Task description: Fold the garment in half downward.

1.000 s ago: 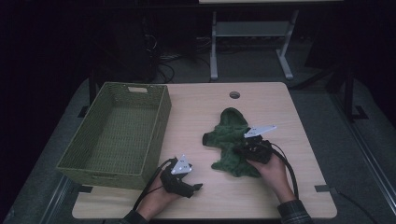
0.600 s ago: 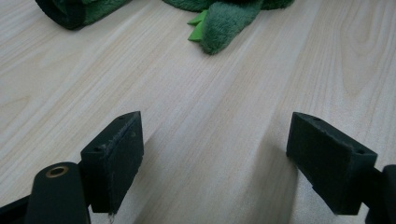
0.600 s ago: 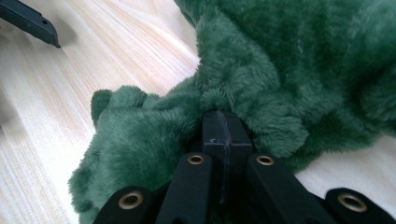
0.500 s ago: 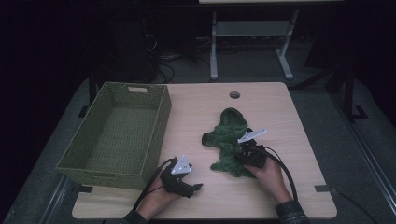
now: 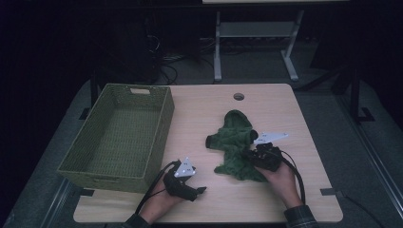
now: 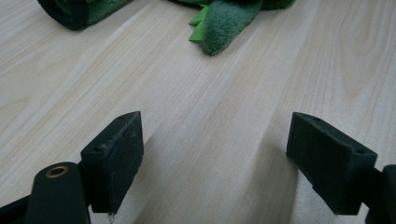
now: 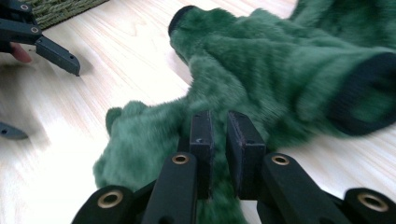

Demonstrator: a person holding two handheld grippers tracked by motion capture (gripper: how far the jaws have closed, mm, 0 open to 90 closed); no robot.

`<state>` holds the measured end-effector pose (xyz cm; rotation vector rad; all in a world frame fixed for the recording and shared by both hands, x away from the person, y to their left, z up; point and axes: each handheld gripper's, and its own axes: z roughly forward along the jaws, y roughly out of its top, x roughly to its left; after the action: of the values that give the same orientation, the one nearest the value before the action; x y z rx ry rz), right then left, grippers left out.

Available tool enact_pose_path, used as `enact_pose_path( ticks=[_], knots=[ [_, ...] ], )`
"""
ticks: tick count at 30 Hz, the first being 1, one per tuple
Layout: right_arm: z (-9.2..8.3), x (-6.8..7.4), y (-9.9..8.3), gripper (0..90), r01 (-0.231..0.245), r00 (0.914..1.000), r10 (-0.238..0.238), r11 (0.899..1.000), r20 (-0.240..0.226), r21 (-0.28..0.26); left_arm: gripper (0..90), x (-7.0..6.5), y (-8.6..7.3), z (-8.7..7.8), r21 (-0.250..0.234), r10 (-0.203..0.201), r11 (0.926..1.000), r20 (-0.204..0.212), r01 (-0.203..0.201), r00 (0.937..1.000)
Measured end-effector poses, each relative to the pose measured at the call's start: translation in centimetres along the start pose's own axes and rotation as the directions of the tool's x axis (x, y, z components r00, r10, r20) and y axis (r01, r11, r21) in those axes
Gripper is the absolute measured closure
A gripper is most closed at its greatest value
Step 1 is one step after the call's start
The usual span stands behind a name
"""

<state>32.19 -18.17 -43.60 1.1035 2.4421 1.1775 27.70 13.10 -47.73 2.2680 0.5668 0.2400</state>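
Green plush, a fuzzy hooded garment (image 5: 234, 145), lay spread on the pale wooden table (image 5: 204, 109) in the high view, right of centre, hood end toward the far edge and hem toward the person. Right gripper (image 5: 247, 154) sat at the garment's near right edge, jaws buried in the pile, the hand (image 5: 280, 178) behind it, cable looping back along the sleeve. Left gripper (image 5: 199, 190) rested low over bare wood near the front edge, well apart from the garment, its hand (image 5: 159, 209) coming in from below. Woven olive basket (image 5: 121, 135) stood at the table's left, just beside the left gripper. Left gripper view: both black pads (image 6: 114, 156) stood wide apart with nothing but wood grain between them; tips hung close above the tabletop (image 6: 210, 121). Garment's furry edge (image 6: 224, 21) and a small bright green tab showed at the top of that frame, clear of the jaws. Right gripper view: the two pads (image 7: 201, 140) stood close together, a narrow slot between them, having just been easing apart a little. Green fur (image 7: 280, 60) crowded around and under the tips; whether any fold was pinched in the slot I could not tell. A dark ribbed cuff (image 7: 362, 98) lay at the right, slightly blurred. Left gripper (image 7: 42, 44) appeared far off at upper left, near a corner of the basket (image 7: 60, 7).
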Motion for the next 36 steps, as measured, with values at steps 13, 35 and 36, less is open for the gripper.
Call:
enact_pose_path(
  ticks=[13,35,36],
  knots=[
    [-4.2,-1.3,-3.6,71.7,-0.034,0.9977,0.035,0.999,0.058,-0.010,18.3,0.0,0.0,0.0,0.002,0.002,1.0000,0.006,-0.002,1.0000],
    [-9.1,-3.0,-9.2,65.3,-0.085,0.9944,0.085,0.996,0.062,-0.010,18.3,0.1,-0.1,-0.1,0.003,0.006,1.0000,0.008,-0.006,1.0000],
    [-9.2,-3.0,-9.5,65.1,-0.085,0.9948,0.085,0.996,0.056,-0.007,18.3,0.1,-0.1,-0.1,0.003,0.006,1.0000,0.008,-0.006,1.0000]
  ],
)
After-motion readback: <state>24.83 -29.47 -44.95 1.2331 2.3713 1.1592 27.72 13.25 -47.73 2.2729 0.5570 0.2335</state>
